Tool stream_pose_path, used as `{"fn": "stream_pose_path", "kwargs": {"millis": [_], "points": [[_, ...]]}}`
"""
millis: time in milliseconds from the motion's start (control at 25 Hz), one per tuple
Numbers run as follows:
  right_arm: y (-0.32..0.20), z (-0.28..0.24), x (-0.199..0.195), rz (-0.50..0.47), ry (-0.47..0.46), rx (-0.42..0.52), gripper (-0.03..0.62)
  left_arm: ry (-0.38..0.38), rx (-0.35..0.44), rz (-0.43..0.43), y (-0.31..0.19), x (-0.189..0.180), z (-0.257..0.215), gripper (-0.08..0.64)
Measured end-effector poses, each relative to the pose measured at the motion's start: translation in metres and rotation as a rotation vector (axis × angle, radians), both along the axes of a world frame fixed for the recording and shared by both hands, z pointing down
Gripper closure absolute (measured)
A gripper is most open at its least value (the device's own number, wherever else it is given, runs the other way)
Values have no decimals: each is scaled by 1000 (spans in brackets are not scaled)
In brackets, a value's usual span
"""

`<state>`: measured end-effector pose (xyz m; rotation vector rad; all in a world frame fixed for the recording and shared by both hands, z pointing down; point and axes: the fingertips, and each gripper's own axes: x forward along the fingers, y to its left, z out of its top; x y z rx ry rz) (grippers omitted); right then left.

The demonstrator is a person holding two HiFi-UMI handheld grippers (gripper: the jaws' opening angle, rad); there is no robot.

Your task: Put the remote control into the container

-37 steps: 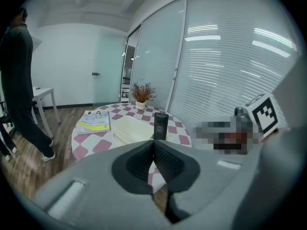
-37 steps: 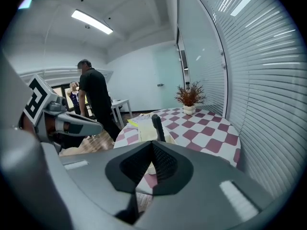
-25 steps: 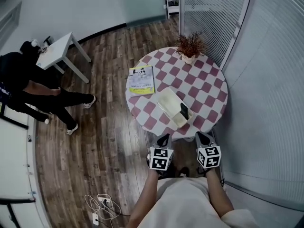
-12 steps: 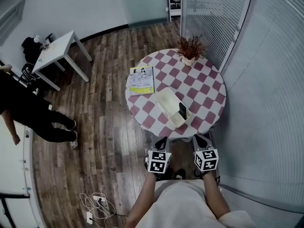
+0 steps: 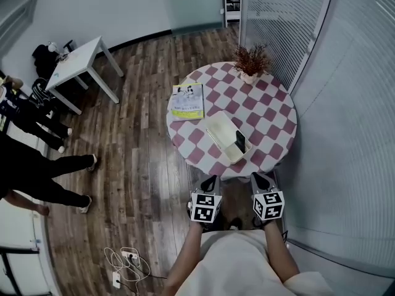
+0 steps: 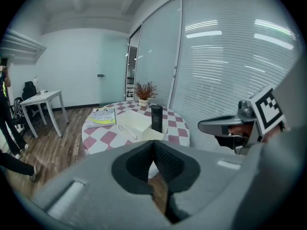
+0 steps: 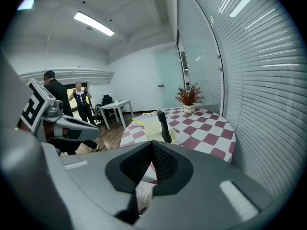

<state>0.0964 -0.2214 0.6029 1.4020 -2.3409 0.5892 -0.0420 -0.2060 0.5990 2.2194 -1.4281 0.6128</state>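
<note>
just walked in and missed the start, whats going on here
A person holds a two-jaw gripper in each hand. The left gripper and right gripper are both shut on nothing and held close to the body, short of the round checkered table. The dark remote control already stands on end inside the pale container on the table, so the task looks done. A booklet and a potted plant also sit there.

- My grey left gripper [image 6: 153, 146]: jaws together, nothing between them.
- Slim black remote control [image 6: 156, 118] stands upright inside the cream rectangular container [image 6: 133, 125].
- That container rests on the round red-and-white checked table [image 6: 103, 137].
</note>
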Motion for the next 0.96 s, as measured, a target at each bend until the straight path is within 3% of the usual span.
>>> {"fn": "stream_pose_path", "kwargs": {"millis": [960], "points": [[-13, 1, -7, -23, 14, 2, 591, -1, -19, 37, -14, 3, 8, 554]]}}
